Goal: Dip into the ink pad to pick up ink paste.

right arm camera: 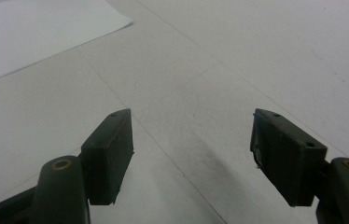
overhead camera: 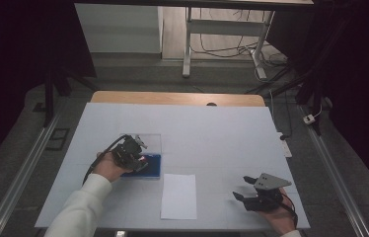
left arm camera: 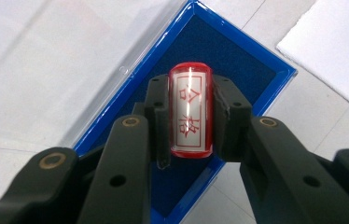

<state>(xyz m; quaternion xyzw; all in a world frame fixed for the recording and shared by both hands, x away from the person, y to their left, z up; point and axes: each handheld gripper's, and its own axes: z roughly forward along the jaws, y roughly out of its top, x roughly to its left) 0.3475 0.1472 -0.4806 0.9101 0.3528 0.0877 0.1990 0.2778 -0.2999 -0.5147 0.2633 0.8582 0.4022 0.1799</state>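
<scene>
My left gripper (left arm camera: 190, 116) is clamped on the stamp (left arm camera: 191, 109): both pads press its sides, red-rimmed clear face toward the camera, red characters readable on it. Stamp sits upright between the jaws, directly over the blue ink pad (left arm camera: 238, 60). Can't tell whether its lower end touches the pad felt or hangs just above it.

In the high view the left gripper (overhead camera: 132, 150) is at about 9 o'clock from table centre, over the ink pad (overhead camera: 154, 166), whose clear lid (overhead camera: 152, 142) lies open toward 12 o'clock, flat on the table (overhead camera: 212, 128). My left hand (overhead camera: 107, 168) wraps the gripper body from 7 o'clock, white sleeve (overhead camera: 81, 210) running in from the bottom edge.

White paper sheet (overhead camera: 179, 196) lies flat at 6 o'clock from table centre, just off the pad's 5 o'clock corner, not touching it. From the left gripper view the sheet's corner (left arm camera: 336, 46) shows at 2 o'clock, beyond the pad rim.

My right gripper (overhead camera: 245, 188) is at about 4 o'clock on the table, well apart from the paper, jaws wide apart with nothing between them. In the right gripper view its jaws (right arm camera: 191, 154) frame bare table surface; paper corner (right arm camera: 46, 32) at 11 o'clock. Right hand (overhead camera: 278, 215) holds it low near the table's near edge.
</scene>
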